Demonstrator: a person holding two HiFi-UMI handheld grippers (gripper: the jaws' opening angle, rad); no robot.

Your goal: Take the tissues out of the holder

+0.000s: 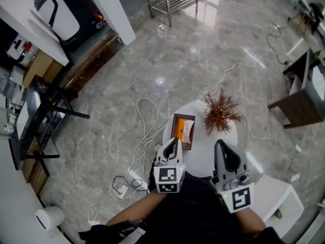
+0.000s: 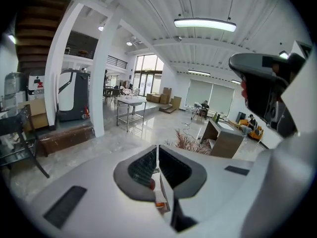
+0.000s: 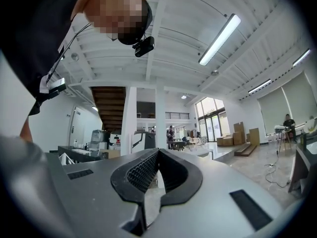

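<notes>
While both pairs of jaws were closed on nothing, the left gripper (image 1: 174, 142) was nearer: the tissue holder (image 1: 177, 131), tissues (image 1: 187, 130) inside, lay just ahead of its tips, long side running away; the right gripper (image 1: 222, 146) stood off toward the dried plant (image 1: 221, 113).

Your tissue holder (image 1: 183, 130) is on the round table (image 1: 201, 155), left of the dried plant (image 1: 221, 113); floor cables (image 1: 137, 151) lie further left.

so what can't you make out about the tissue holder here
Head view: the left claw overlaps the tissue holder's near end, and the tissue count is too small to tell.
Left gripper view: the claw's own body hides all but a sliver of the holder.
Right gripper view: tilted upward, so the holder is out of frame.
</notes>
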